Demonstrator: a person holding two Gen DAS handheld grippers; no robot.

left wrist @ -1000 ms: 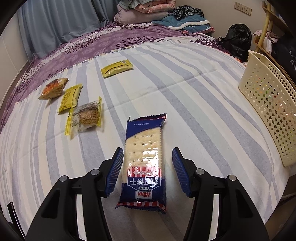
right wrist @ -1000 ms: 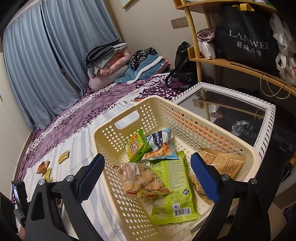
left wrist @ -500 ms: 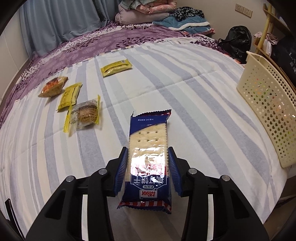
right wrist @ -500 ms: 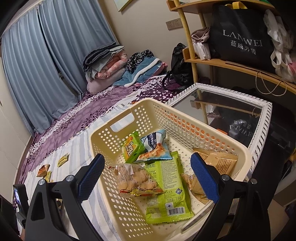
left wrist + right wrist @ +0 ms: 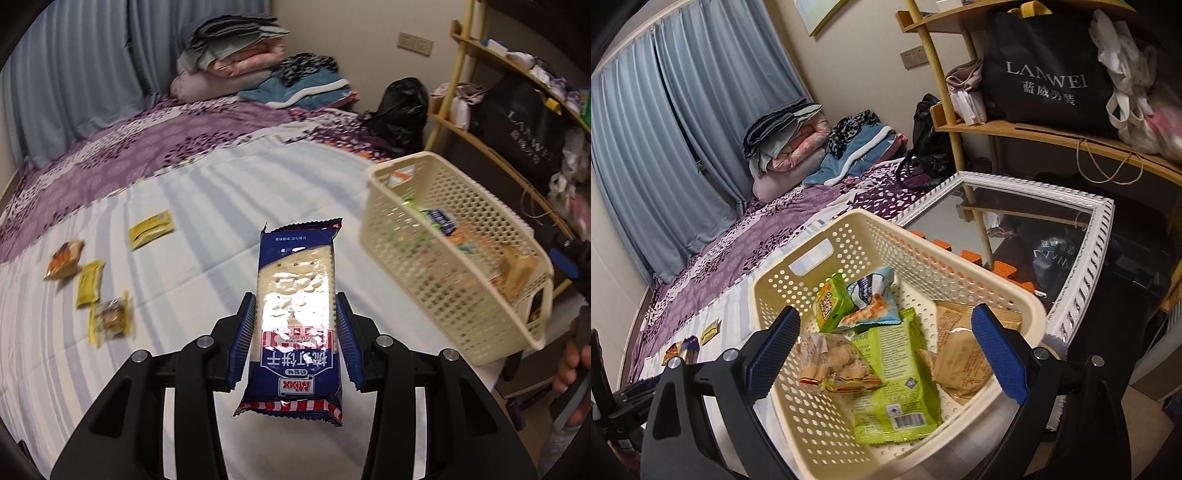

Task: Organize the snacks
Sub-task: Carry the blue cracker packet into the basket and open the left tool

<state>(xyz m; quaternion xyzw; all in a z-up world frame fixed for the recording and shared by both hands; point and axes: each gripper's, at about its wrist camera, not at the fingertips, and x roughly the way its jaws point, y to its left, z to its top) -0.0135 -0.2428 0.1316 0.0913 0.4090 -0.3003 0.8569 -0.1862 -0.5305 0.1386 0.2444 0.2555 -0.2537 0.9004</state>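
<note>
On my left wrist view the blue cracker packet (image 5: 295, 325) stands lengthwise between the pads of my left gripper (image 5: 295, 332), its far end pointing to 12 o'clock and its striped near end hanging below the fingers. Both blue pads press its long edges, so my left gripper is clenched on the packet, which sits clear above the striped bedsheet (image 5: 207, 206). The cream basket (image 5: 454, 273) lies at about 2 o'clock from the packet, near the bed's edge. Four small snacks (image 5: 107, 317) lie on the sheet around 9 to 10 o'clock. On my right wrist view, my right gripper (image 5: 886, 354) is spread wide and holds nothing, hovering over the basket (image 5: 923, 266); a green packet (image 5: 894, 373) lies inside, between the pads.
</note>
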